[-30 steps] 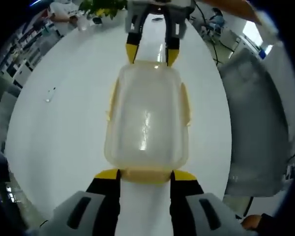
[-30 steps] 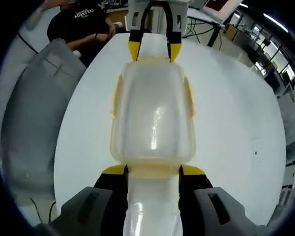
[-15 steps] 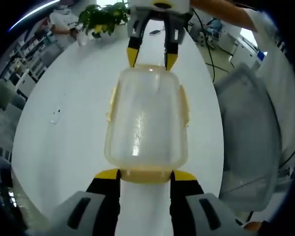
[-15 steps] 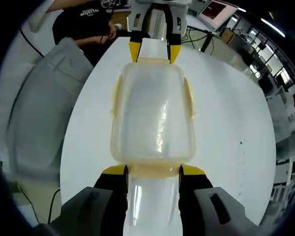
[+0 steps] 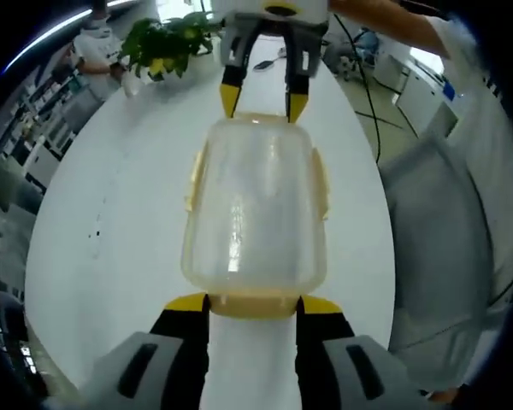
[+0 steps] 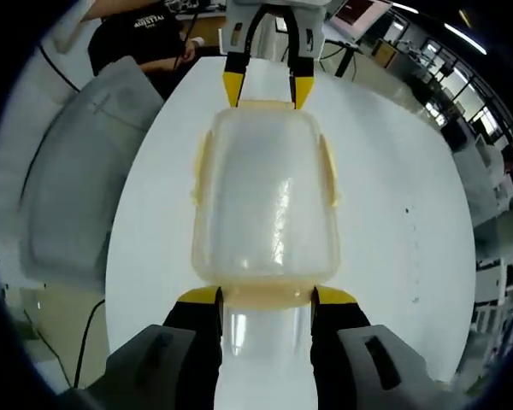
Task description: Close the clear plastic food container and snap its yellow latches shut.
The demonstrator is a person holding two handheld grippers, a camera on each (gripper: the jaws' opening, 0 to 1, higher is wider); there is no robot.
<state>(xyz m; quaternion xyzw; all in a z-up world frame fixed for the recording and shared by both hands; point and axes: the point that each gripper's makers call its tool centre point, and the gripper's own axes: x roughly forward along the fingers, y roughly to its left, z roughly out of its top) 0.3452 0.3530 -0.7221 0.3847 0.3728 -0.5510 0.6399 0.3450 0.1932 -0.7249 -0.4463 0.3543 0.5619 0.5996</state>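
Lengthwise, the clear plastic food container runs straight between the two sets of tongs, its long axis lined up with both cameras' forward direction. In the left gripper view the left tongs sit at the near short end, their yellow tips spread either side of the pale yellow latch there, touching or just beside its corners; whether they press on it I cannot tell. At the far short end the right tongs stand likewise parted, tips at the container's rim. The right gripper view gives the mirror arrangement: right tongs at the near latch, left tongs at the far end of the container. Neither pair is clenched; both are spread about as wide as the short end.

Its lid is on, and yellow side latches lie along both long edges; whether they are snapped home is not clear.

It lies on or just above a white, glossy surface, roughly in its middle. A grey chair stands beside the surface on one side, and a potted plant with green leaves sits at the far end in the left gripper view. In the right gripper view a person in a dark shirt sits beyond the surface, with office desks and a monitor further back.
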